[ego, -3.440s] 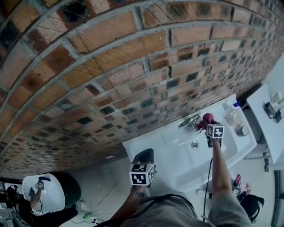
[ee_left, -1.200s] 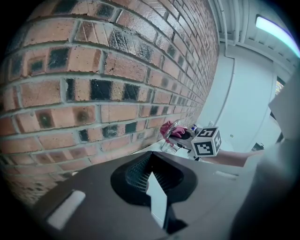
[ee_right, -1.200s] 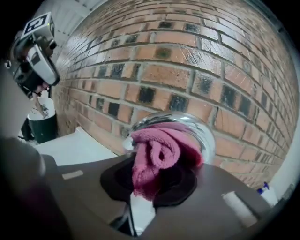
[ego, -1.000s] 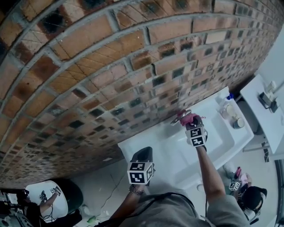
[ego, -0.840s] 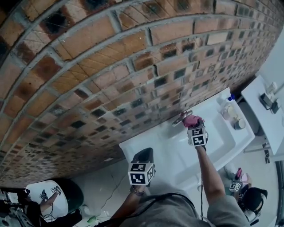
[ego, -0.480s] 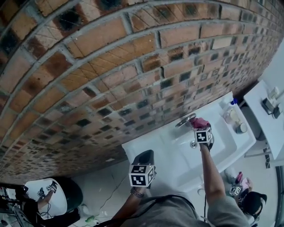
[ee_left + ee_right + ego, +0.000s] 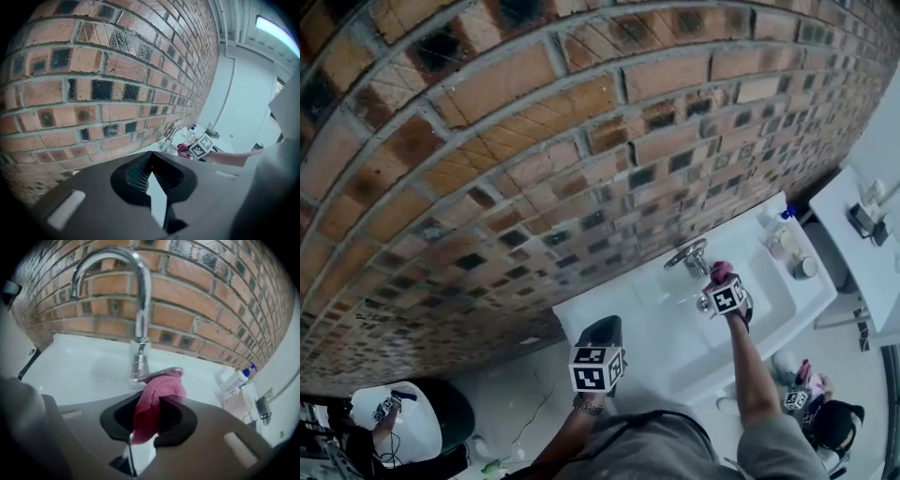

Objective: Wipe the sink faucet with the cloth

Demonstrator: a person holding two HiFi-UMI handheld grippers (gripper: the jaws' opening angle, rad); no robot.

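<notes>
A chrome gooseneck faucet rises from the back of the white sink against the brick wall. My right gripper is shut on a pink cloth, whose bunched tip touches the faucet's lever handle. In the head view the right gripper holds the cloth just right of the faucet, over the sink. My left gripper hangs at the sink's near left corner, away from the faucet. Its jaws are together with nothing between them.
A soap bottle and small containers stand on the sink's right end. A white counter with small items lies further right. The brick wall runs close behind the faucet.
My right gripper with the cloth has moved along the faucet, from up at the spout down and right toward the handle. The left gripper has stayed put.
</notes>
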